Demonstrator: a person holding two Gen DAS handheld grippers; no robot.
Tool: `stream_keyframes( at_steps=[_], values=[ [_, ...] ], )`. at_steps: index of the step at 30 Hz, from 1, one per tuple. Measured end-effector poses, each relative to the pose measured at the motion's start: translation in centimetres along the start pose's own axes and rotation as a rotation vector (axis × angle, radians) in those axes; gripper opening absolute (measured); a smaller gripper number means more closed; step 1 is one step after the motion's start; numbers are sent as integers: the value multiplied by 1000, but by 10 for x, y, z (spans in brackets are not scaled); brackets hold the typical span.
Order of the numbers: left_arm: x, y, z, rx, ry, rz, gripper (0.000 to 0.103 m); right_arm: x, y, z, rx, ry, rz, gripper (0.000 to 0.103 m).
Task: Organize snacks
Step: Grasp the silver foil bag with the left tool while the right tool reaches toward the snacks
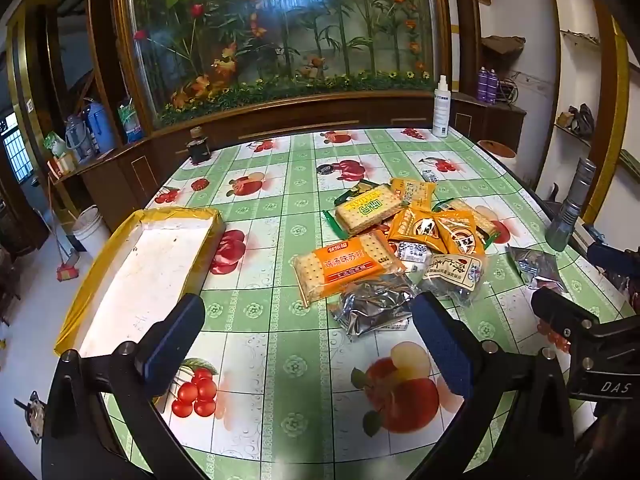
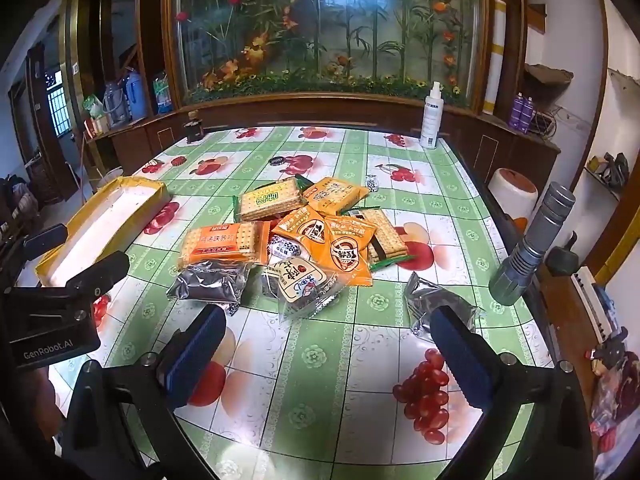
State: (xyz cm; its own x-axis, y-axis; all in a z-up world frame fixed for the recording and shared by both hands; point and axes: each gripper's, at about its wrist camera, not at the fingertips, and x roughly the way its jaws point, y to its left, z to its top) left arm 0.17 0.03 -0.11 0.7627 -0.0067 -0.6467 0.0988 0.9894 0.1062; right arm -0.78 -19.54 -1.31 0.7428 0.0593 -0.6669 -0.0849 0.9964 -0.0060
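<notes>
A pile of snack packets (image 1: 404,236) lies in the middle of the table: an orange cracker pack (image 1: 346,266), a green cracker pack (image 1: 370,210), orange pouches (image 1: 436,228) and silver packets (image 1: 372,308). The pile also shows in the right wrist view (image 2: 304,232). One silver packet (image 2: 436,304) lies apart to the right. A yellow-rimmed white tray (image 1: 140,264) stands empty at the table's left edge; it also shows in the right wrist view (image 2: 104,220). My left gripper (image 1: 308,324) is open above the near table, short of the pile. My right gripper (image 2: 328,336) is open and empty, also short of the pile.
A white spray bottle (image 1: 441,108) and a dark jar (image 1: 199,146) stand at the table's far edge. A grey flashlight (image 2: 528,248) stands at the right edge. A bottle cap (image 2: 276,161) lies beyond the pile. The fruit-print tablecloth (image 1: 288,368) covers the table.
</notes>
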Motion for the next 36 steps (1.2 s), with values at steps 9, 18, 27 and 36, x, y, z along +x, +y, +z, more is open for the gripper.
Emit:
stream_keyframes(
  at_steps=[9, 18, 27, 36],
  values=[
    [12, 7, -5, -46, 35, -28, 103, -2, 3, 0, -6, -15, 27, 103],
    [49, 41, -19, -117, 138, -196, 103, 26, -8, -9, -8, 18, 168, 103],
    [73, 15, -23, 16, 201, -241, 103, 58, 2, -7, -101, 70, 275, 97],
    [101, -24, 3, 158, 213, -336, 103, 80, 0, 4, -176, 105, 320, 89]
  ],
)
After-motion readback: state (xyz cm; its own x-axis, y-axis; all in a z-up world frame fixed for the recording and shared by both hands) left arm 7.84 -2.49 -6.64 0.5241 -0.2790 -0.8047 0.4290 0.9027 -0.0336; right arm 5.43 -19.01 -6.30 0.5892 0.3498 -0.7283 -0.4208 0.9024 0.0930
